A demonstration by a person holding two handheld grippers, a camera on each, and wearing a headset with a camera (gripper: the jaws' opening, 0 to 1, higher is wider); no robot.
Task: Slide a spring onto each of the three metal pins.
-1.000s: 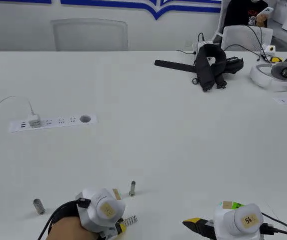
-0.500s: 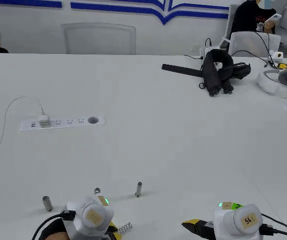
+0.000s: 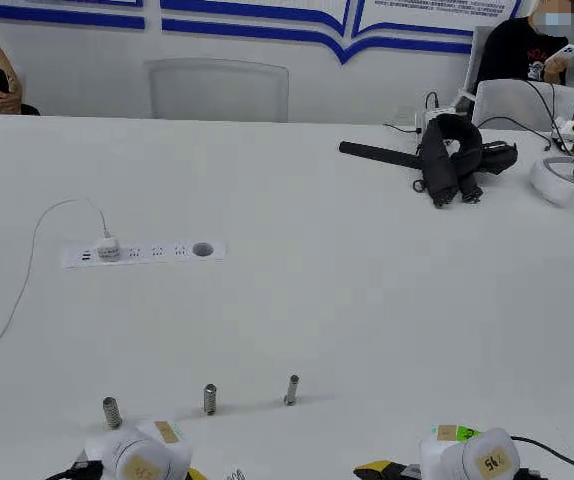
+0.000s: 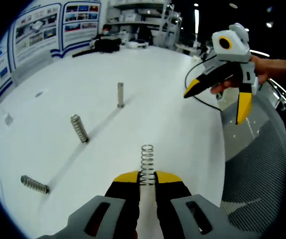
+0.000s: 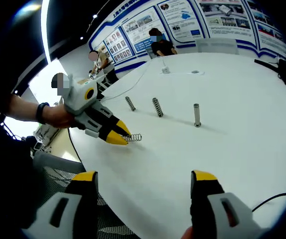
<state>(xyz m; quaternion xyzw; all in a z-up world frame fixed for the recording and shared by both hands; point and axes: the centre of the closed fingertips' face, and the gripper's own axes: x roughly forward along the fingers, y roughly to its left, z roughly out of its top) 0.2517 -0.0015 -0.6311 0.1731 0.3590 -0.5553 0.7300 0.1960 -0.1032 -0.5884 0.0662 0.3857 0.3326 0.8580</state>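
The left gripper (image 4: pixel 146 178) has its yellow fingertips pinched shut on the near end of a small wire spring (image 4: pixel 146 158). The spring projects straight forward from the tips with its far end free. Whether that end touches the table (image 4: pixel 183 129) cannot be told. The right gripper (image 5: pixel 144 177) holds nothing, its jaws spread wide, well apart to the side of the left fingertips. The bare pin (image 4: pixel 120 94) stands upright on the table, ahead of the left fingertips and beyond the spring's free end. Two sprung pins (image 4: pixel 79 128) stand off to the left of that line, each already carrying a coil, so one pin appears outstanding. Assessment: the spring is judged very light, thin-walled and elastic, round enough to roll or flick out of a hard pinch, and easily bent sideways. The present hold at one end looks sound, since it leaves the open bore clear to go over the pin top. A firmer squeeze mid-coil would likely deform it.
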